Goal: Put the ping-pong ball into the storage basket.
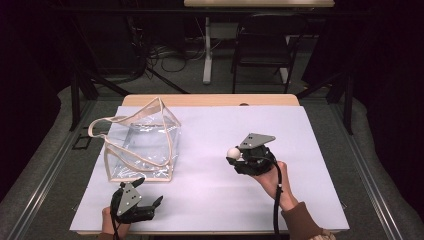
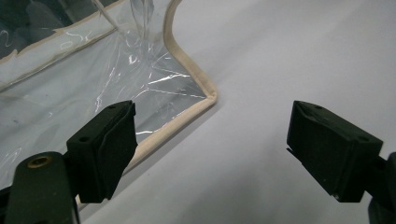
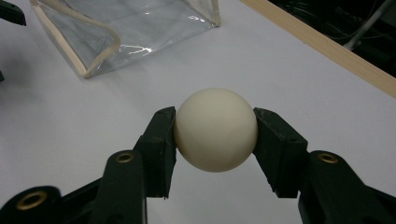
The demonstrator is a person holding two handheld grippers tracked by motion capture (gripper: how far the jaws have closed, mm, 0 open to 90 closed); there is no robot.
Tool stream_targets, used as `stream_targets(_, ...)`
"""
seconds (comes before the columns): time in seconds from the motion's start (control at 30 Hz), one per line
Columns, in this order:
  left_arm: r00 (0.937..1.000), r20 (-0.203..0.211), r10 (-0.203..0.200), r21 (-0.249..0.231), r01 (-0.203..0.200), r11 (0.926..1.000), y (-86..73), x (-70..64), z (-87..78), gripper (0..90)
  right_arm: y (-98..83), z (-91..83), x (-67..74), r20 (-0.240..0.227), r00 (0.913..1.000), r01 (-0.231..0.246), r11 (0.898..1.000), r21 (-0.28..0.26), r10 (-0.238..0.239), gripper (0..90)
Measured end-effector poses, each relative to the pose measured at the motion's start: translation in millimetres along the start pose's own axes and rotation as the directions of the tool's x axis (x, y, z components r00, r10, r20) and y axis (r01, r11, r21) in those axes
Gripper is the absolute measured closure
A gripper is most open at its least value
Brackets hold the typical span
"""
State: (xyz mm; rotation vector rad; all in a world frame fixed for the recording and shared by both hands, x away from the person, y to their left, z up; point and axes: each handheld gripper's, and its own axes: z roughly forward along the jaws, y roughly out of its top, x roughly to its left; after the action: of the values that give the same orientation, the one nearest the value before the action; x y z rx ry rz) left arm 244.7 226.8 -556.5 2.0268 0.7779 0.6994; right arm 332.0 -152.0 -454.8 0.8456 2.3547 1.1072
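White sheeting [image 1: 210, 200] covers the table, where the right gripper [image 3: 215, 128] clamps a cream ball [image 3: 215, 129] right of the clear bag [image 1: 142, 145], the left gripper [image 2: 210, 140] gaping at the bag's near corner.

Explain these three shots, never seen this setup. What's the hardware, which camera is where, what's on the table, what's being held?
No robot here: a person holds a hand-operated two-jaw tool in each hand. The high view looks down on the table from the person's side; the other two cameras ride on the tools and look along their black jaws.

The left tool is open and empty, near a corner of a clear plastic bag with beige trim, which sits on the white sheet covering the table. That corner shows up close in the left gripper view.

The right tool is shut on a cream-white ball, pinched on both sides between the jaws.
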Motion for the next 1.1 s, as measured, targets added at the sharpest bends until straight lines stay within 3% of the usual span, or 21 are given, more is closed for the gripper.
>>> stream_targets(1.1, 1.0000, -0.002, -0.004, -0.005, 0.004, 1.0000, -0.2, 0.3, -0.3, 16.2, 28.3, 12.1, -13.3, 0.014, 0.9998, 0.016, 1.000, 0.017, -0.017, 51.0)
